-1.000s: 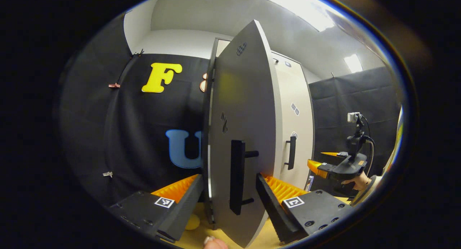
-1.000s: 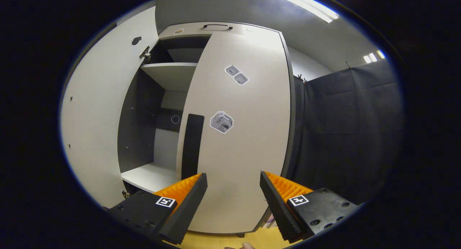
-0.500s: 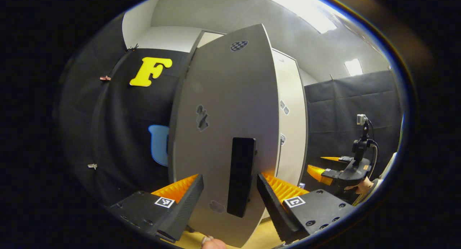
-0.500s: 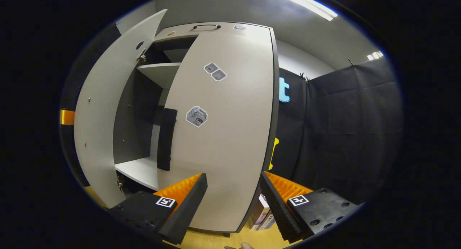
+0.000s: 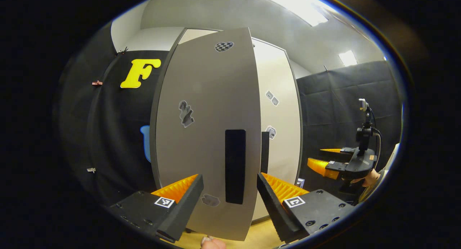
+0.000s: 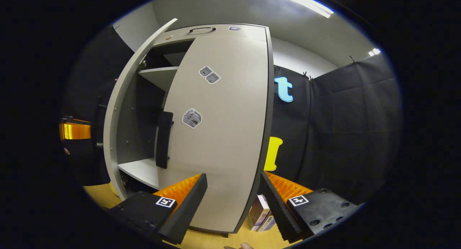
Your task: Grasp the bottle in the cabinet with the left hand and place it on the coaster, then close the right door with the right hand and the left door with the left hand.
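Left gripper view: your spread left gripper [image 5: 230, 196] now faces the tall grey left cabinet door [image 5: 205, 133] squarely (it swung further shut); right gripper [image 6: 233, 200] gapes too.

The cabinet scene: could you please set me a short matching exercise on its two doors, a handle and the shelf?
Things:
1. left door
2. right door
3. left door's handle
4. lower shelf

States:
A. shut, with stickers
B. bare
C. ajar
D. ahead of the left gripper's open jaws

Pairs: 1-C, 2-A, 3-D, 4-B
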Demonstrator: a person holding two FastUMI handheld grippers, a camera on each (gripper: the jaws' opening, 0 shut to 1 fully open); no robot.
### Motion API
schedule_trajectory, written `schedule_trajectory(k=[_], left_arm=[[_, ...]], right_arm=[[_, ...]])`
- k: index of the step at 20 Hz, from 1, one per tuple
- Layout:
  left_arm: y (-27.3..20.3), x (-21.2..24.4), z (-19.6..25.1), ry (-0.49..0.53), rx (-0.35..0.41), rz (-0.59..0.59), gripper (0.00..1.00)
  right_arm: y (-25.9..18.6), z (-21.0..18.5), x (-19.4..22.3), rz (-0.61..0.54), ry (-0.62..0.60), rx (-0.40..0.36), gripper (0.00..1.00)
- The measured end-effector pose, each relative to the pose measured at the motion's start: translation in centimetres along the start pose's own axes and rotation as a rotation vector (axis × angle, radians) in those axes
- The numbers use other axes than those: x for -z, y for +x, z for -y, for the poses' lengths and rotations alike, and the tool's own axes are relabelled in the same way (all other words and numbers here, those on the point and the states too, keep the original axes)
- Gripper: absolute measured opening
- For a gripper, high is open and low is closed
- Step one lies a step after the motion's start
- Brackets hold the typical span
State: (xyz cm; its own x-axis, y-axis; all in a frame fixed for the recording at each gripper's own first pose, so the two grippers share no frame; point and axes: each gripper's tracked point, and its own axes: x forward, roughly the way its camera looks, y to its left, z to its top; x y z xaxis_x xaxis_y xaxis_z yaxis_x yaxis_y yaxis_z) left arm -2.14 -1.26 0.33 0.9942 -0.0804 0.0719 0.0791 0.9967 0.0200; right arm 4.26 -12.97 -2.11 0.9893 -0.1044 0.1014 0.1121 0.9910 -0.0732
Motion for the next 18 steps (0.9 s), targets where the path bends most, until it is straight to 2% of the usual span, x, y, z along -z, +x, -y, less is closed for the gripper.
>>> schedule_trajectory(k=[5, 6, 10, 18], left_arm=[[-1.5, 0.9, -0.3, -0.007, -0.016, -0.012, 0.95], [-1.9, 1.1, -0.5, -0.005, -0.020, -0.019, 0.97], [-2.9, 1.6, -1.2, 0.000, -0.028, -0.031, 0.95], [-2.7, 2.6, -0.2, 0.001, 0.028, -0.039, 0.95]], right_arm=[[-0.3, -1.5, -0.8, 0.009, 0.022, -0.024, 0.97], [-0.5, -1.8, -1.0, 0.012, 0.024, -0.027, 0.98], [-1.3, -2.8, -1.5, 0.017, 0.017, -0.033, 0.98], [-3.8, -3.4, -2.5, 0.005, 0.043, -0.009, 0.98]])
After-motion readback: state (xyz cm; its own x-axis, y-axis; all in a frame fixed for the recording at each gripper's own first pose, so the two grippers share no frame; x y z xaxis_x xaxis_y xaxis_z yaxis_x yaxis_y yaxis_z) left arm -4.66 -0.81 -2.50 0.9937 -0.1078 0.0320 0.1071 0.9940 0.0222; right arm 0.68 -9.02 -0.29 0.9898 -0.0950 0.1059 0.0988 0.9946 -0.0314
